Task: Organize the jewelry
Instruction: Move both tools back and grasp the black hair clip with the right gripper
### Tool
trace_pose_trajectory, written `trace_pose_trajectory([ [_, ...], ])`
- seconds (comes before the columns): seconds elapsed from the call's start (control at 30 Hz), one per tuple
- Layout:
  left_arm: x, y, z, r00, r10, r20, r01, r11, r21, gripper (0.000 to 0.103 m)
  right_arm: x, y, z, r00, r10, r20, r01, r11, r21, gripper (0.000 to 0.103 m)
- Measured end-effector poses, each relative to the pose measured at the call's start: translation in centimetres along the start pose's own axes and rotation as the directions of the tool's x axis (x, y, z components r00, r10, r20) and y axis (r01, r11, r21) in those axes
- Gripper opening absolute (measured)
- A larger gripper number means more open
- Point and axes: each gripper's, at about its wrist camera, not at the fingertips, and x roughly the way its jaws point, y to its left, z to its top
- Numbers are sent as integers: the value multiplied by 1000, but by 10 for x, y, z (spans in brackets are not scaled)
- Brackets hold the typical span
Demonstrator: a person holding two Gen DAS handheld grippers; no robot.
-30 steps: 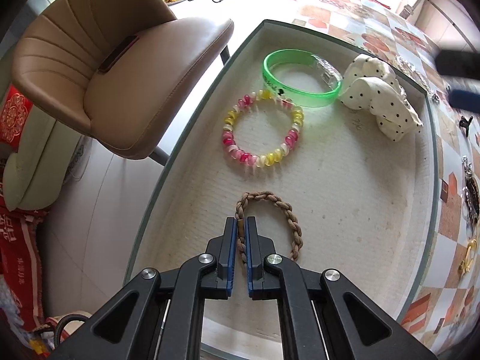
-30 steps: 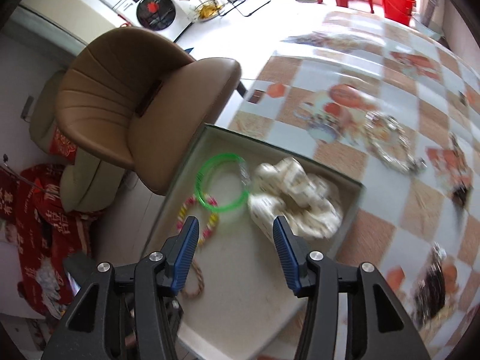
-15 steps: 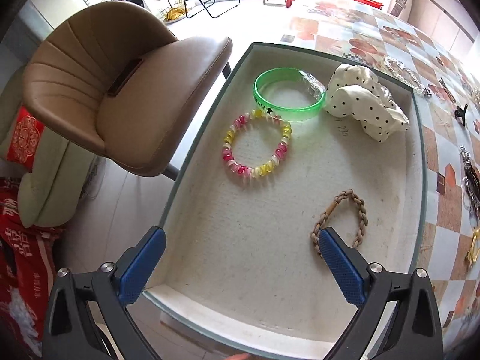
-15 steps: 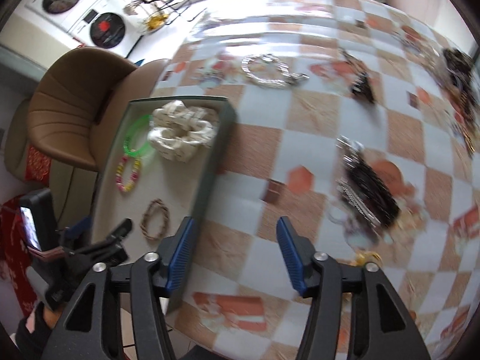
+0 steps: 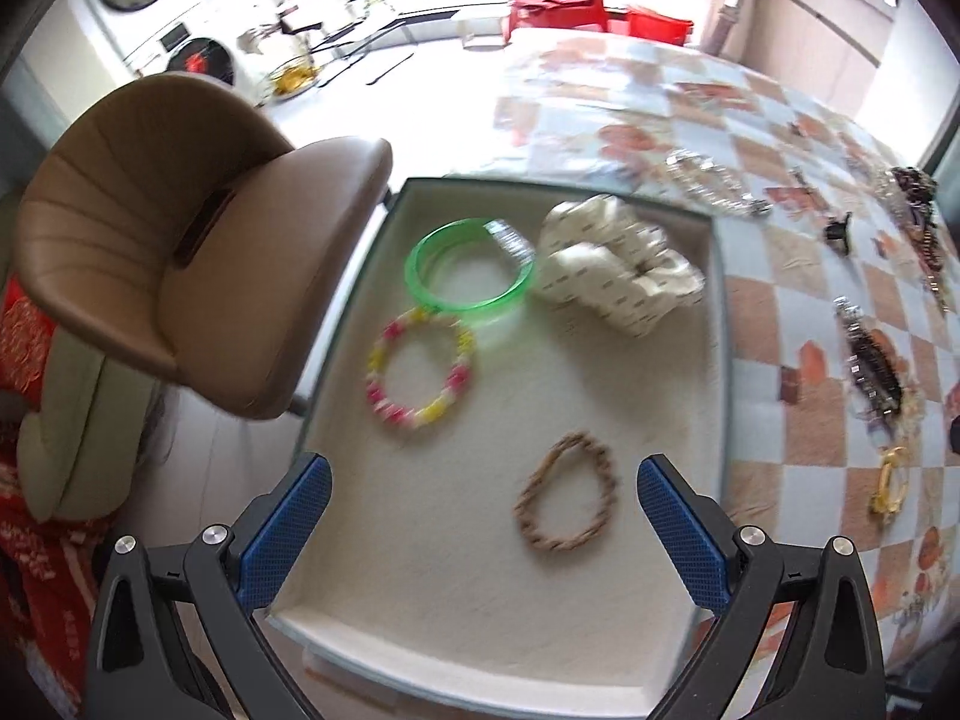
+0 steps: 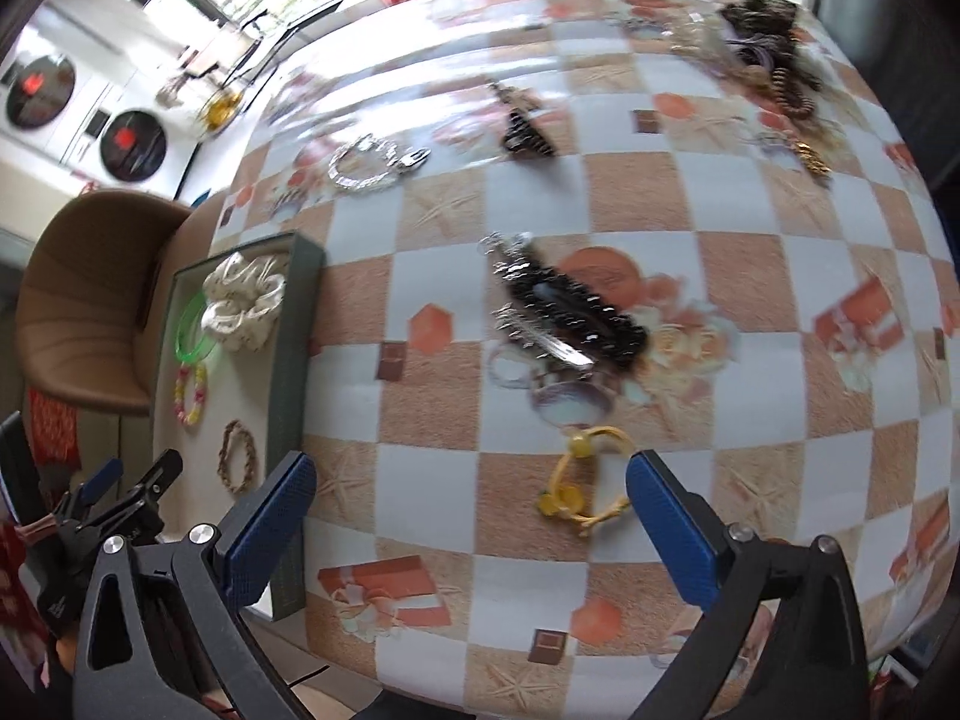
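Left tool: jaws fully apart, nothing clamped, hanging above the near end of the tray. The braided brown hair tie lay flat on the tray's pale lining, between the two blue pads in the left wrist view but touched by neither.

Tray contents, near end to far end: braided brown hair tie; pink-and-yellow bead bracelet, closer to the tray's chair-side wall; green bangle, its rim touching or overlapping the bead bracelet (blur prevents telling which); white dotted scrunchie in the far corner, just beside the bangle. The tray sat at the corner of the surface next to a brown chair.

Right tool: jaws had just been opening and stood wide apart, with nothing between the pads. It hung over the checked cloth of the surface, well apart from the tray, which lay at the left of its view. A yellow hair tie lay on the cloth between its two fingers in that view, untouched.

Remaining items on the surface outside the tray: a black-and-silver cluster of clips and chains near the middle; a black claw clip and a silver bracelet toward the far edge; a dark tangle of further pieces at the far right corner. Details of that tangle were blurred.

The left tool was also visible at the lower left of the right wrist view, beside the tray's near end.
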Motion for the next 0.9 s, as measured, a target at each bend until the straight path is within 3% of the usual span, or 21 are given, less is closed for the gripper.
trace_pose_trajectory([
  [0.2, -7, -31, 16, 997, -79, 13, 78, 995, 63, 103, -2, -21, 15, 998, -62, 22, 61, 997, 37, 103],
  [0.37, -10, -62, 27, 993, -114, 5, 114, 991, 71, 103, 6, -33, 50, 995, -79, 55, 79, 997, -1, 103],
  [0.73, 12, -133, 43, 989, -139, -42, 142, 988, 61, 103, 35, -39, 127, 998, -27, 52, 34, 991, -127, 102],
  [0.9, 27, -154, 42, 983, -165, -79, 167, 986, 28, 103, 58, -32, 148, 1000, -3, 4, 4, 976, -217, 90],
])
